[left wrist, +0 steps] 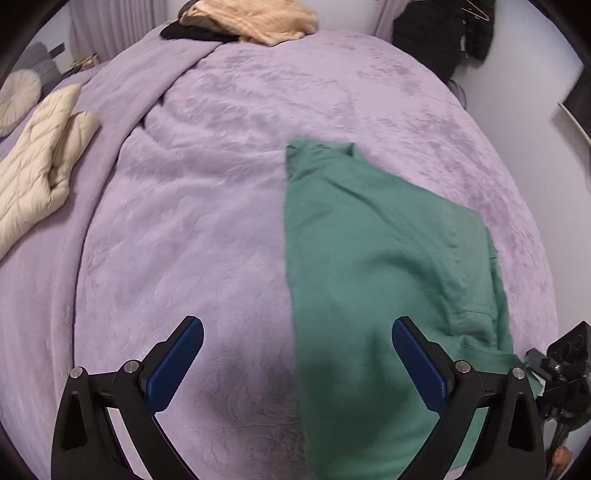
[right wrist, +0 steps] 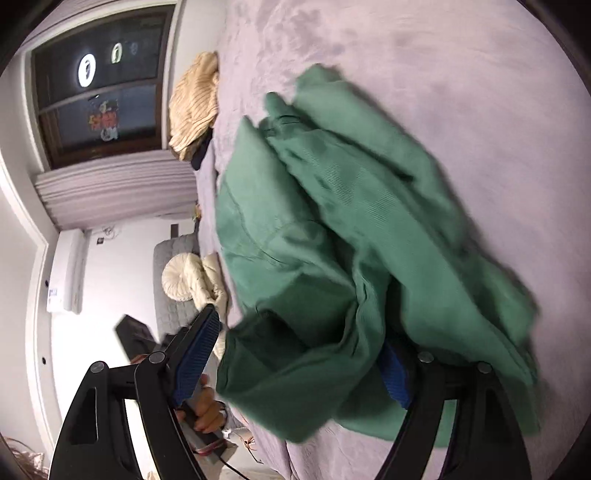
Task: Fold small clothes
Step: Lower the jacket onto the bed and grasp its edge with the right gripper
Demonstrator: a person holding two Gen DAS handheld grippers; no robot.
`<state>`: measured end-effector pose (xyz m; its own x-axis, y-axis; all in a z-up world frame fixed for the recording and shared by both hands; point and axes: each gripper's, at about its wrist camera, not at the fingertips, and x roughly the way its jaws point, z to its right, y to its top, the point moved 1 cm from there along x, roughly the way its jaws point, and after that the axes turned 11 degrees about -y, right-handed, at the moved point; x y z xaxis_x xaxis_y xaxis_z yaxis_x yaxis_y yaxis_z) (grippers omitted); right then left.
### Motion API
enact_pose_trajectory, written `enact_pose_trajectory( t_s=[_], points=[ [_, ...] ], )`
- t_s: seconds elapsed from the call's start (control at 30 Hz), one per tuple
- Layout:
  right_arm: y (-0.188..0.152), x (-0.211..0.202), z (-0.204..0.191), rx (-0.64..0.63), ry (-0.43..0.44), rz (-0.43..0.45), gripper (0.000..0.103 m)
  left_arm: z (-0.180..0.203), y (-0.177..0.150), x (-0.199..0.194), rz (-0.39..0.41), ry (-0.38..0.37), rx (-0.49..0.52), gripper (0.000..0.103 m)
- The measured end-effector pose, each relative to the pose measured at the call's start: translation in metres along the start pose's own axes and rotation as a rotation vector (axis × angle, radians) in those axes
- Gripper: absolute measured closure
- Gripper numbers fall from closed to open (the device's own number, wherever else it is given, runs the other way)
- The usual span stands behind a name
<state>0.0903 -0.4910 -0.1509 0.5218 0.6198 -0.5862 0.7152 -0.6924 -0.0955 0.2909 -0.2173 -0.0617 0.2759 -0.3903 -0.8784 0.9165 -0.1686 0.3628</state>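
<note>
A green garment [left wrist: 373, 266] lies on the lilac bedspread [left wrist: 207, 206], partly folded, with a straight left edge. My left gripper [left wrist: 297, 341] is open and empty, hovering over the garment's near left edge; its right finger is above the cloth. In the right wrist view the same green garment [right wrist: 332, 229] is bunched and blurred by motion. My right gripper [right wrist: 303, 350] has its jaws wide apart, and a fold of the green cloth drapes between them and over the right finger [right wrist: 395, 373]. The left finger [right wrist: 199, 350] is bare.
A cream padded jacket [left wrist: 40, 162] lies at the left of the bed. A beige knit and a dark item [left wrist: 255, 18] sit at the far edge. Dark clothes [left wrist: 443, 33] hang at the back right. A window [right wrist: 99, 85] and round cushion [right wrist: 181, 277] show beyond the bed.
</note>
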Motion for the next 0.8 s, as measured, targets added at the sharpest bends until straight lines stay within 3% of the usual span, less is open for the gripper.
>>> enact_pose_trajectory(
  t_s=[0.2, 0.27, 0.3, 0.33, 0.43, 0.5, 0.6, 0.67, 0.73, 0.8],
  points=[
    [0.037, 0.035, -0.015, -0.048, -0.052, -0.054, 0.019, -0.033, 0.004, 0.021, -0.012, 0.009, -0.082, 0.001],
    [0.041, 0.041, -0.016, -0.045, -0.101, -0.067, 0.025, -0.036, 0.006, 0.032, -0.028, 0.009, -0.093, 0.001],
    [0.041, 0.042, -0.020, -0.058, -0.131, -0.072, 0.052, -0.037, 0.007, 0.038, -0.037, 0.011, -0.094, 0.001],
    [0.040, 0.044, -0.023, -0.067, -0.146, -0.081, 0.088, -0.037, 0.007, 0.043, -0.044, 0.014, -0.097, 0.001],
    [0.034, 0.026, -0.035, -0.074, -0.023, -0.049, 0.089, -0.034, 0.007, 0.046, -0.046, 0.023, -0.104, 0.001],
    [0.031, 0.008, -0.044, -0.074, 0.092, -0.029, 0.091, -0.029, 0.008, 0.044, -0.044, -0.010, -0.096, 0.001],
    [0.028, -0.016, -0.044, -0.066, 0.175, -0.003, 0.093, 0.000, 0.010, 0.042, -0.043, -0.054, -0.010, 0.001],
    [0.028, -0.028, -0.037, -0.043, 0.192, 0.023, 0.095, 0.028, 0.008, 0.051, -0.053, -0.056, 0.081, 0.001],
    [0.030, -0.038, -0.023, -0.025, 0.134, 0.052, 0.095, 0.051, 0.002, 0.066, -0.094, -0.086, 0.117, 0.001],
    [0.030, -0.041, -0.010, 0.002, 0.080, 0.045, 0.093, 0.073, -0.007, 0.079, -0.099, 0.012, 0.183, 0.001]
  ],
)
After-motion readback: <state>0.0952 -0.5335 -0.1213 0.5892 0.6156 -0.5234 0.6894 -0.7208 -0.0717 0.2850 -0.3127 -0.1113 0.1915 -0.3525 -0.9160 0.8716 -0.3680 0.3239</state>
